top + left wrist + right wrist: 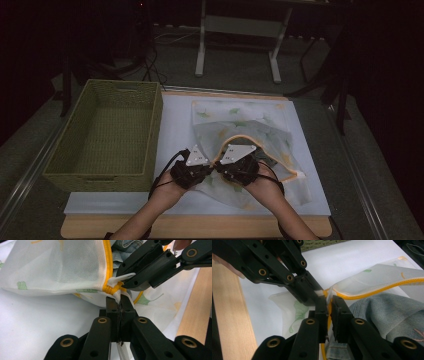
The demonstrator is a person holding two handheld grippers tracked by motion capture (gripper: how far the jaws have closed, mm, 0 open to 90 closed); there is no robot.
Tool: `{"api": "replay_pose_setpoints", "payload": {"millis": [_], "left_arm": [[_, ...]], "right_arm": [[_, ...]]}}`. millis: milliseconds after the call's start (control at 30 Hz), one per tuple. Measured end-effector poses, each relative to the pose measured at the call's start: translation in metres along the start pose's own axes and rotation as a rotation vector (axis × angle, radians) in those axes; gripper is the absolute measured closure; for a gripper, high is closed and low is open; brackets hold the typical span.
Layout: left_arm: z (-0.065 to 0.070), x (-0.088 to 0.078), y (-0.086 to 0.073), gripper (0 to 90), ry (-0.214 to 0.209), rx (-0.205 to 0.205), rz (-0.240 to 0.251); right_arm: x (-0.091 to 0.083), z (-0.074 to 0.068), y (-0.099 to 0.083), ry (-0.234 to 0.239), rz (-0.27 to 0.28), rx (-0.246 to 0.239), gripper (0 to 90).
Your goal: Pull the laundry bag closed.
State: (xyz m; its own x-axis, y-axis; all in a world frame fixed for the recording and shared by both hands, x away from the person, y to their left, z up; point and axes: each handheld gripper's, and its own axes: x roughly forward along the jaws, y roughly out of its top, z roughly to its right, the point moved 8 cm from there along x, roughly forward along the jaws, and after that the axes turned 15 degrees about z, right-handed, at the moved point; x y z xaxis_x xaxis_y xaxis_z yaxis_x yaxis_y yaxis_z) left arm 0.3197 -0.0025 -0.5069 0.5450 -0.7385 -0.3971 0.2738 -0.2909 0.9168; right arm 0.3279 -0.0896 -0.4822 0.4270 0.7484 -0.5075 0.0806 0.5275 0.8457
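A white mesh bag point(240, 120) with leaf prints and a yellow zipper point(107, 262) lies on the white mat. Blue jeans point(387, 312) sit inside its gaping mouth. My left gripper point(120, 301) is shut on the white fabric tab at the zipper's end. My right gripper point(329, 301) faces it tip to tip, its jaws a narrow slit apart around the zipper line. The white zipper pull point(122, 277) pokes in between the right gripper's point(126, 280) jaws. In the high view both meet at the bag's near left corner, left gripper point(209, 171) beside right gripper point(218, 170).
A green woven basket point(155, 135) stands to the left on the mat, with nothing in it. The wooden table edge point(200, 227) runs close behind both hands. A white table frame point(237, 30) stands on the floor beyond the table.
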Motion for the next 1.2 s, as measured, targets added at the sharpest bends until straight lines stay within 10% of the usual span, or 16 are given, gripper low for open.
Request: {"api": "replay_pose_setpoints", "payload": {"millis": [500, 1200], "left_arm": [[-0.007, -0.005, 0.001, 90.0, 0.043, -0.05, 0.024], [0.0, -0.009, 0.007, 90.0, 0.091, 0.033, 0.066]], "right_arm": [[-0.003, 0.004, -0.001, -0.049, -0.036, 0.013, 90.0], [0.002, 0.01, -0.03, -0.054, -0.099, 0.049, 90.0]]}}
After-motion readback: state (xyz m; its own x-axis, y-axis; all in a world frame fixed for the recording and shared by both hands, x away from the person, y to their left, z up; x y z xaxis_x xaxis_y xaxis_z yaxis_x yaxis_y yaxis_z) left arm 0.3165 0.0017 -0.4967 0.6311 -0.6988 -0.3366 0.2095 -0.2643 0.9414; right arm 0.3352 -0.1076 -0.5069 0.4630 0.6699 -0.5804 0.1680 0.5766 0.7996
